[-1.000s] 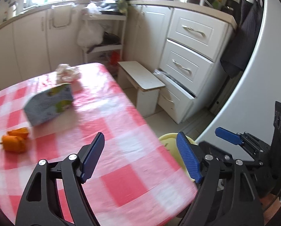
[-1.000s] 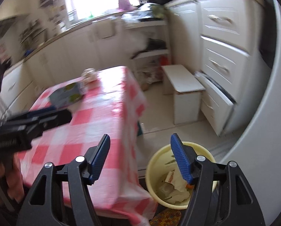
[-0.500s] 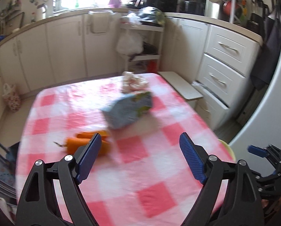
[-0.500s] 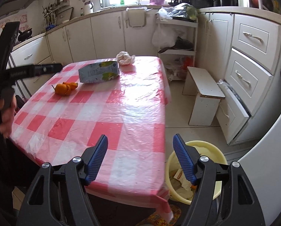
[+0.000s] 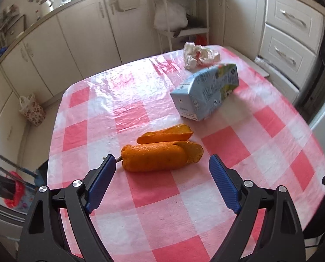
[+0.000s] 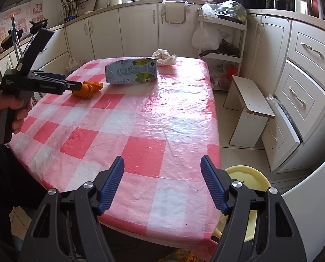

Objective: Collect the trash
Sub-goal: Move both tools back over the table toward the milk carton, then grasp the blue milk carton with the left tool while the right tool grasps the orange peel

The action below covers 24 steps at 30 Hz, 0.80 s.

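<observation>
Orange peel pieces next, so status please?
Left gripper open, empty, orange peel pieces just ahead. Right gripper open, empty. Nothing in the way.

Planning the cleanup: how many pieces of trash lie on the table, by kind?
Orange peel pieces: 2
Carton: 1
Crumpled wrapper: 1
Total: 4
</observation>
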{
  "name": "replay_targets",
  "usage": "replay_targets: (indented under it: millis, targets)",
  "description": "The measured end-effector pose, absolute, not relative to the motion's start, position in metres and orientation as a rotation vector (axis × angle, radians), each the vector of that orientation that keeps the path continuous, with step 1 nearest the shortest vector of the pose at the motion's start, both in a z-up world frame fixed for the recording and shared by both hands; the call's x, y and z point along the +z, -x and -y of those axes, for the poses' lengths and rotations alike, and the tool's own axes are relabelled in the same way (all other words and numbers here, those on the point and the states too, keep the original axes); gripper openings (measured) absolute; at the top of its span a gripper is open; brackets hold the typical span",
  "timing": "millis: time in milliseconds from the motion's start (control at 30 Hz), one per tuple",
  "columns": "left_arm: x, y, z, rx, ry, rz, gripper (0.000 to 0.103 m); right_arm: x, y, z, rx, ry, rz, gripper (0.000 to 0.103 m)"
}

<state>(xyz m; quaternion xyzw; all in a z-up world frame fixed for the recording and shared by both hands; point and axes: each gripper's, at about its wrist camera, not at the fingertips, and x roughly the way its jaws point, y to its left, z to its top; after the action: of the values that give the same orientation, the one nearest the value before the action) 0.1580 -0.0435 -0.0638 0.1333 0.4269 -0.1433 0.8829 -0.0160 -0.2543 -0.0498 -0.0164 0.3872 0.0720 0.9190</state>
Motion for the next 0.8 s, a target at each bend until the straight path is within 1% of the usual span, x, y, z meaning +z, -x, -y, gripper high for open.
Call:
replay_targets:
  millis: [67, 233, 300, 467, 633, 667, 733, 800]
  targets:
    - [-0.062, -0.16, 0.047, -0.285, -0.295, -0.873, 0.084, -0.051, 0.014, 0.253, 0.153, 0.035, -0.8, 0.07]
    - [-0.032, -0.179, 0.063, -0.382, -0.201, -0.793, 0.084, -0.053, 0.012, 0.246, 0.169, 0.032, -0.807, 0.07]
    - [-0.027, -0.192, 0.087, -0.452, -0.245, -0.776, 0.088, -0.054, 0.011, 0.244, 0.178, 0.037, -0.812, 0.07]
    - [-0.048, -0.231, 0.144, -0.515, -0.431, -0.836, 0.089, -0.058, 0.01, 0.245, 0.181, 0.034, -0.828, 0.07]
    - [-0.074, -0.261, 0.158, -0.551, -0.414, -0.966, 0.09, -0.058, 0.008, 0.25, 0.18, 0.013, -0.837, 0.07]
    - [-0.077, -0.26, 0.161, -0.564, -0.402, -0.986, 0.088, -0.058, 0.007, 0.251, 0.181, 0.006, -0.837, 0.07]
    - [-0.075, -0.249, 0.162, -0.601, -0.39, -0.98, 0.073, -0.058, 0.006, 0.252, 0.181, -0.002, -0.835, 0.07]
    - [-0.077, -0.238, 0.166, -0.639, -0.386, -1.009, 0.042, -0.058, 0.005, 0.254, 0.176, -0.013, -0.838, 0.07]
